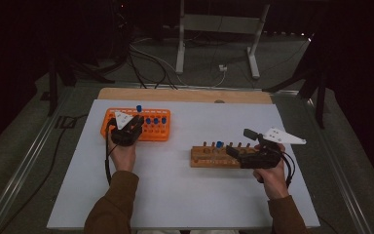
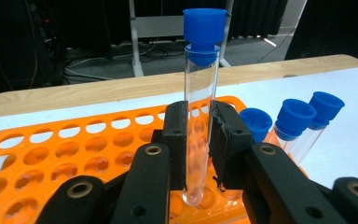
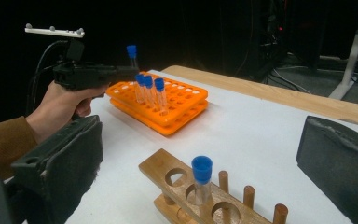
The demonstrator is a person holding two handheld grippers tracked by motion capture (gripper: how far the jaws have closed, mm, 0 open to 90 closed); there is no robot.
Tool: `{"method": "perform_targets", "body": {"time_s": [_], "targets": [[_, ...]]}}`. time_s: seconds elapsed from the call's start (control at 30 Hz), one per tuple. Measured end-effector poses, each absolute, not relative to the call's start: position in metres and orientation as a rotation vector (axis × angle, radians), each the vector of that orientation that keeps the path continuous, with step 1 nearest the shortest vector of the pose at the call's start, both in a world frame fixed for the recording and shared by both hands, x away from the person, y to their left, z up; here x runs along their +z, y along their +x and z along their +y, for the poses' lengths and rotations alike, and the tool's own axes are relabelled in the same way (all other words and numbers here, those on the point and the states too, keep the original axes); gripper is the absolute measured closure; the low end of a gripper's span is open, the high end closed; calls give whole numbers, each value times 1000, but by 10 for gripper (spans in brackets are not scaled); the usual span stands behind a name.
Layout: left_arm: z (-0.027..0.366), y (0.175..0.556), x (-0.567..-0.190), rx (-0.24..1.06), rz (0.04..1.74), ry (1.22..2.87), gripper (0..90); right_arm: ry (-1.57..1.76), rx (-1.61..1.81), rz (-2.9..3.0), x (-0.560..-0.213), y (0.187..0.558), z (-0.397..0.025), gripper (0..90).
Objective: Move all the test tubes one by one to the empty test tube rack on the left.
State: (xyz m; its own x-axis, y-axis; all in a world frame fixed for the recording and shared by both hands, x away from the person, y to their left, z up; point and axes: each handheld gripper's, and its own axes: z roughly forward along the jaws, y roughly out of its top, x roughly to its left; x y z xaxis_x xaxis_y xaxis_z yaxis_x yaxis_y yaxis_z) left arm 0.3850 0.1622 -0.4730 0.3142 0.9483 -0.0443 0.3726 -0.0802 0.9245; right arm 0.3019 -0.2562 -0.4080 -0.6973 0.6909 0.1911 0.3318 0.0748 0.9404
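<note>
My left gripper (image 2: 199,135) is shut on a clear test tube with a blue cap (image 2: 201,93), held upright with its base just above the holes of the orange rack (image 2: 51,149). From above, that gripper (image 1: 137,118) sits over the orange rack (image 1: 159,132) and the held tube's cap (image 1: 139,108) sticks up. Three more blue-capped tubes (image 2: 291,123) stand in the rack. My right gripper (image 1: 238,142) stands open beside the wooden rack (image 1: 214,157), which holds one blue-capped tube (image 3: 201,179). Its jaws are wide apart in the right gripper view.
The white table top (image 1: 175,195) is bare in front. A wooden strip (image 1: 185,95) runs along the far edge. Beyond it are cables (image 1: 146,58) and a metal stand (image 1: 214,29) on the floor. Pegs (image 3: 249,193) rise from the wooden rack.
</note>
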Motion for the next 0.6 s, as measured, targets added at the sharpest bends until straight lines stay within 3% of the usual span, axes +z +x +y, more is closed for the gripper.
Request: {"method": "perform_targets", "body": {"time_s": [0.6], "targets": [[156,383,-494,748,1238,1781,786,1016,1663,2058,-408,301,-257,8]]}}
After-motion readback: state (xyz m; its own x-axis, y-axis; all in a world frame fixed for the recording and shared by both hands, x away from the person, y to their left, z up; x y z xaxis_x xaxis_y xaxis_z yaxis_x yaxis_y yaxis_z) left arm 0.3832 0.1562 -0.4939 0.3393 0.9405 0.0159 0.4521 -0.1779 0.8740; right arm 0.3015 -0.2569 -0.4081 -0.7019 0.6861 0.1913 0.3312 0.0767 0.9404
